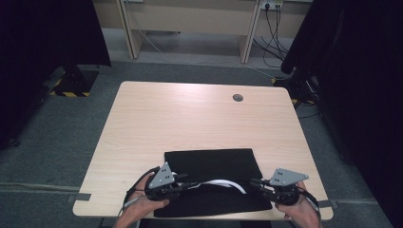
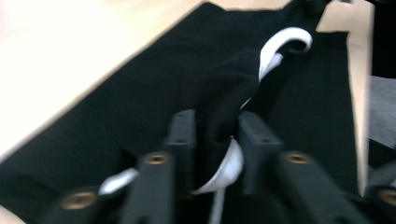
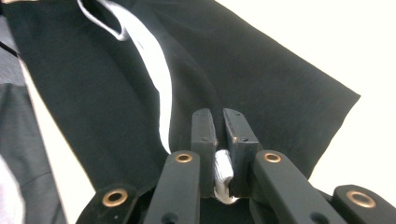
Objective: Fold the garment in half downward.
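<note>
my left gripper and right gripper each pinch one end of the black cloth's raised near hem with its white band. the left jaws grasp a thick fold, the right jaws are clenched tight on the band. that hem runs side to side between my hands; the cloth lies beyond it, flat on the table, so folding goes away from me.

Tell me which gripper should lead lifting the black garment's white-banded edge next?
Right, probably: the right gripper pinches the white band of the black garment tightly, while the left gripper holds a bulkier bunch of cloth.
</note>
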